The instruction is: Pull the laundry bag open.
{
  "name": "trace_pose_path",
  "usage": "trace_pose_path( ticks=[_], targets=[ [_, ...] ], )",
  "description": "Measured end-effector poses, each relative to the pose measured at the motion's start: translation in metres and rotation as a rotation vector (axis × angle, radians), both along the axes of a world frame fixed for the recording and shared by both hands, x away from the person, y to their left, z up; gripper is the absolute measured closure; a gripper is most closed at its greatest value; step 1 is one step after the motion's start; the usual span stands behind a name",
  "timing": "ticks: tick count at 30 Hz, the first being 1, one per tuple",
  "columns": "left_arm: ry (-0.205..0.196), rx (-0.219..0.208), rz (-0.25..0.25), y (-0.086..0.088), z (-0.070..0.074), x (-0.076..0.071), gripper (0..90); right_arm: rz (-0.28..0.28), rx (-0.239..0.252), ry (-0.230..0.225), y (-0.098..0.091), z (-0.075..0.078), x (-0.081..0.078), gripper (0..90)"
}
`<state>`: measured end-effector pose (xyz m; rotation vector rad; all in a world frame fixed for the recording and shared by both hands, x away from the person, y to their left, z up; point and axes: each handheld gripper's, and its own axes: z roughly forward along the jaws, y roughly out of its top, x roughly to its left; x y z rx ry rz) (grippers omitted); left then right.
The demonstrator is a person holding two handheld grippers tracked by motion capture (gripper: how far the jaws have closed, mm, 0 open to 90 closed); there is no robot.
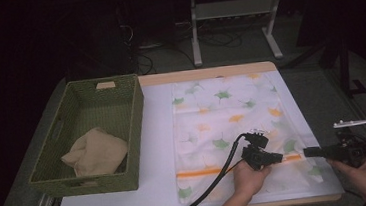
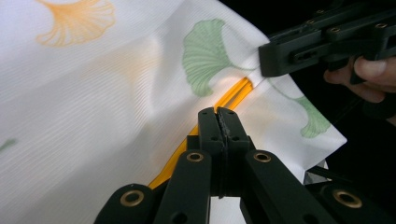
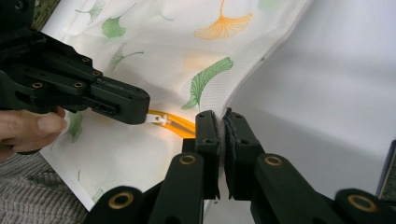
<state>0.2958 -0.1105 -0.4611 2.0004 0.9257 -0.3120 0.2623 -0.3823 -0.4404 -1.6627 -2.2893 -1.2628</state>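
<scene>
A white pillowcase (image 1: 226,109) printed with green and orange ginkgo leaves lies flat on the table. An orange zip (image 1: 202,172) runs across its near end. My left gripper (image 1: 279,158) is shut at the zip's right end; in the right gripper view its tip pinches a small white zip pull (image 3: 159,119). In its own view the left gripper (image 2: 218,112) sits closed right over the orange zip (image 2: 233,95). My right gripper (image 1: 307,152) is shut on the pillowcase's right edge, with cloth between the jaws of the right gripper (image 3: 222,114).
A green woven basket (image 1: 134,117) stands at the table's left with a beige cloth (image 1: 95,151) inside. A white cover (image 1: 158,135) lies under the pillowcase. The table's right edge is close beside my right hand. Desk legs and cables stand beyond the far edge.
</scene>
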Motion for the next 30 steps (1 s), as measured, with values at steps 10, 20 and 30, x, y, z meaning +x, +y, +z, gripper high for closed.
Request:
trace_pose_path(
  ticks=[10, 20, 30],
  targets=[
    [-0.004, 0.015, 0.001, 0.008, 0.001, 0.0, 90.0, -0.002, -0.001, 0.003, -0.001, -0.001, 0.0, 84.5],
    [-0.008, 0.029, -0.007, 0.014, 0.001, -0.001, 90.0, -0.001, -0.006, 0.006, -0.001, -0.002, 0.0, 84.5],
    [-0.015, 0.039, 0.0, 0.024, 0.003, -0.001, 90.0, -0.013, -0.014, -0.001, -0.002, -0.001, 0.0, 84.5]
  ],
)
